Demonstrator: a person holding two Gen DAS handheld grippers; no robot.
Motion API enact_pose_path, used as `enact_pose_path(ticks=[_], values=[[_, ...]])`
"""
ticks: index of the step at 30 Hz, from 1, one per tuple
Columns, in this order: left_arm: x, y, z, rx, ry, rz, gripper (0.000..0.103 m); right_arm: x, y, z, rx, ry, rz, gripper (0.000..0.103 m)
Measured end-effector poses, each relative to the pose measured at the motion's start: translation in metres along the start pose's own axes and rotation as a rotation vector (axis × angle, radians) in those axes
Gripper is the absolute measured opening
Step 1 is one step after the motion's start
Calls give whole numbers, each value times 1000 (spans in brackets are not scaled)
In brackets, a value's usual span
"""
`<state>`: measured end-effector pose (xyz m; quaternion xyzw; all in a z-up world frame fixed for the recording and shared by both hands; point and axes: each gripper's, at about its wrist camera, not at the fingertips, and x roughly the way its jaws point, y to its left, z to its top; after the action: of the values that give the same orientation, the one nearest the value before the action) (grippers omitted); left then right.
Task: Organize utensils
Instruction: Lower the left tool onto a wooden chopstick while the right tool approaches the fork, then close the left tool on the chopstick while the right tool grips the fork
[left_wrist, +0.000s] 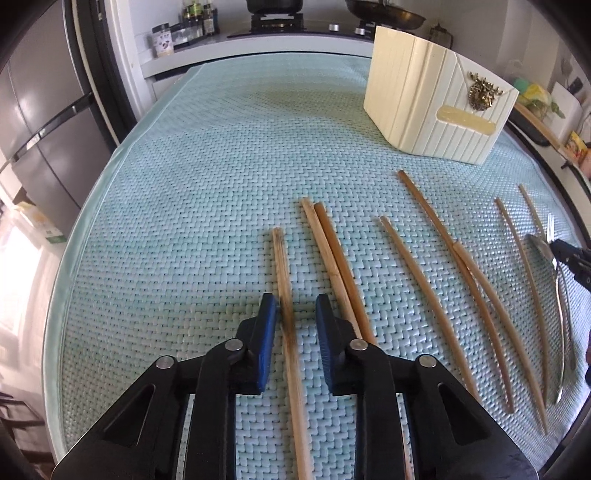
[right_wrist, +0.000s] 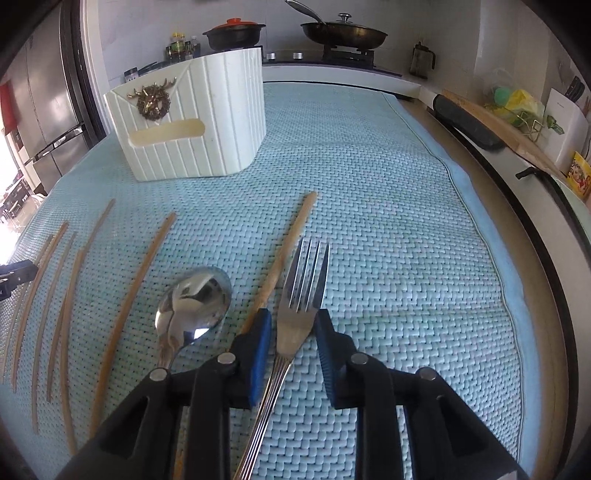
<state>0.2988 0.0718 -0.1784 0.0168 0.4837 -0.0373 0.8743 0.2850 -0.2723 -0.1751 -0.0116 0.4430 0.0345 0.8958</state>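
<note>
The fork (right_wrist: 301, 314) handle runs under the right gripper (right_wrist: 293, 325) and off the bottom edge. The spoon (right_wrist: 192, 306) handle is hidden behind the same gripper. The chopstick (left_wrist: 286, 295) between the left gripper's (left_wrist: 295, 308) fingers leaves the frame below. The holder's (right_wrist: 207, 122) inside cannot be seen.

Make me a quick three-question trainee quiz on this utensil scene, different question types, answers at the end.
1. True or false: the right gripper has lifted the fork off the mat.
2. Multiple choice: what lies between the left gripper fingers? A) spoon B) chopstick C) fork
3. Fill in: directly left of the fork, past one chopstick, lies the ____.

Key:
1. False; the fork lies on the mat between open fingers.
2. B; a chopstick.
3. spoon.
</note>
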Motion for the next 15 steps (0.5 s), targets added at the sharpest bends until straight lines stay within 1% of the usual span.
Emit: enact_pose_path(ticks=[2, 3, 5, 8, 11, 13, 15], values=[[1, -3, 1, -1, -7, 4, 10, 5, 0, 5, 4, 1, 2, 26], [2, -4, 2, -1, -11, 10, 10, 6, 1, 7, 3, 4, 4, 28], [3, -3, 3, -5, -19, 15, 8, 7, 3, 8, 0, 4, 11, 38], [3, -3, 1, -9, -32, 16, 6, 8, 7, 7, -17, -20, -6, 42], [1, -8, -2, 0, -41, 20, 6, 12, 6, 12, -13, -39, -5, 42], [2, -8, -1, 5, -48, 21, 5, 18, 3, 19, -8, -34, -5, 40], [1, -8, -3, -4, -58, 11, 5, 22, 0, 26, -14, -29, -4, 27]])
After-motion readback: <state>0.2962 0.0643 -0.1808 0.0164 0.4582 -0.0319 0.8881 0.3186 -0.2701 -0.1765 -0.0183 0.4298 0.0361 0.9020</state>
